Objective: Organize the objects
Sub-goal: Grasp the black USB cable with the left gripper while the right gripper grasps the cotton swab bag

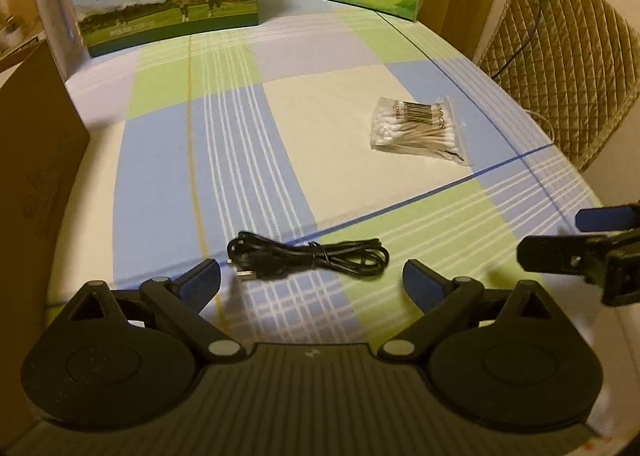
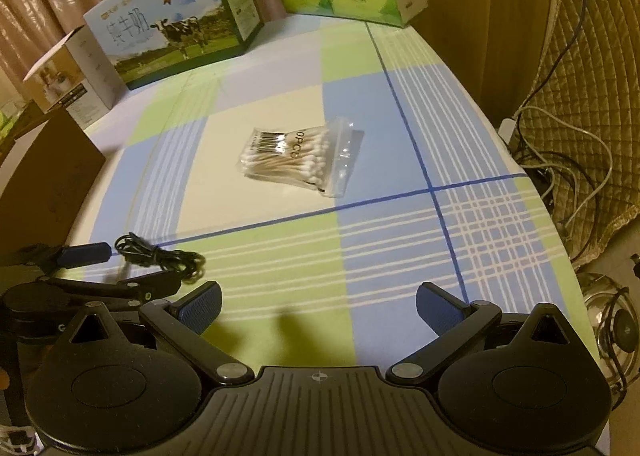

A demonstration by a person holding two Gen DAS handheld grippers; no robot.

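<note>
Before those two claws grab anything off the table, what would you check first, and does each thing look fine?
1. Left gripper open and empty: ok.
2. Right gripper open and empty: ok.
3. Black cable lies just ahead of the left gripper, nothing on it: ok.
4. Cable bundled, no loose end trailing off the table: ok.
5. Bag of cotton swabs lies flat, apart from the cable: ok.
6. Bag sealed: cannot tell.

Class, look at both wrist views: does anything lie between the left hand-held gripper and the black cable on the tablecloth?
Nothing visible does. The left hand-held gripper is open, and the coiled black cable lies just ahead on bare tablecloth. The cotton swab bag lies farther off to the right.
</note>
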